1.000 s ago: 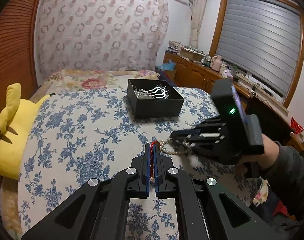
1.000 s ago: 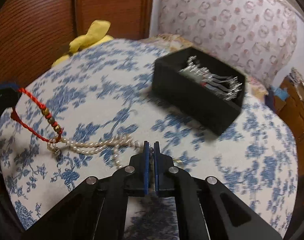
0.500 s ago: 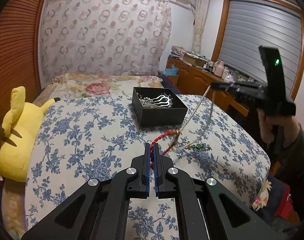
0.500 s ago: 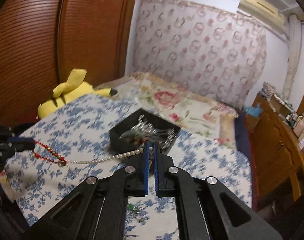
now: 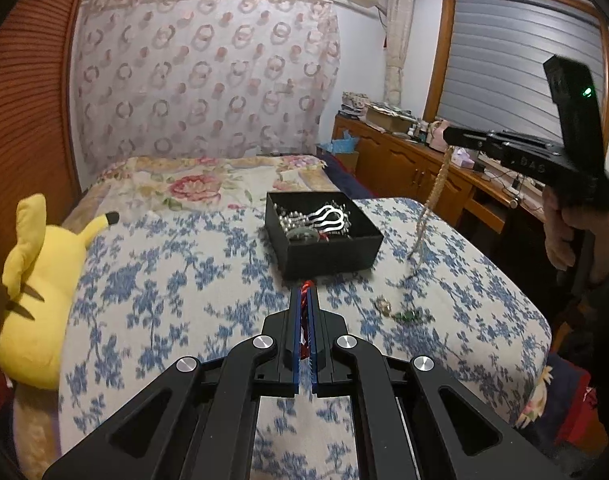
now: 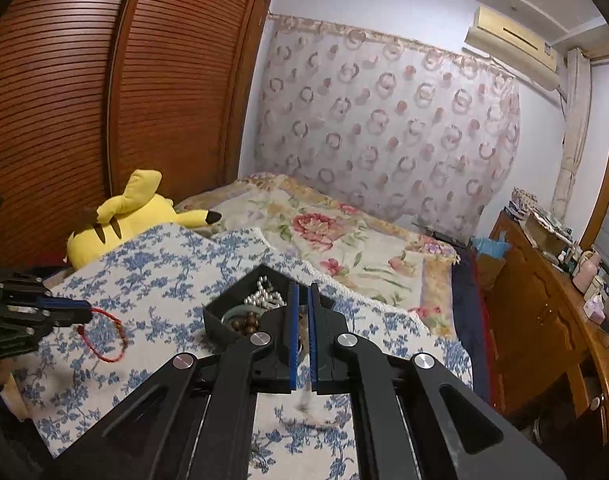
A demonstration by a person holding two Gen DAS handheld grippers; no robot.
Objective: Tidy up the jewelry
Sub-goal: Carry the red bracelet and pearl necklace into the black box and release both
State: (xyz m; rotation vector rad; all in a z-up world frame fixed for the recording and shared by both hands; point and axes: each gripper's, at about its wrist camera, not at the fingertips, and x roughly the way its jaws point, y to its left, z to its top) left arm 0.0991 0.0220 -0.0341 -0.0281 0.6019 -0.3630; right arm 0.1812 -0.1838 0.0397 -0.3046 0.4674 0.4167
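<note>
Two strands that were hooked together half a second ago are now hanging apart: the red cord bracelet with small brown beads point(image 6: 106, 334) is dangling free from the left gripper point(image 5: 304, 300), whose blue-padded fingers are clamping its cord, while the string of cream pearls point(image 5: 432, 208) is hanging from the right gripper point(image 5: 450, 136), raised well above the blue-floral white bedspread point(image 5: 164, 292). That gripper's fingers are pressing together on the pearls. The pearl tail is trailing down just beside the right wall of the open black square box point(image 5: 324, 232), which is sitting mid-bed with bare quilt on every side. Inside it, silver hair combs, pearls and dark wooden beads are lying heaped. A small green-stoned trinket point(image 5: 404, 312) is resting on the quilt near the left gripper. A yellow plush toy point(image 5: 32, 296) is leaning at the bed's left edge.
</note>
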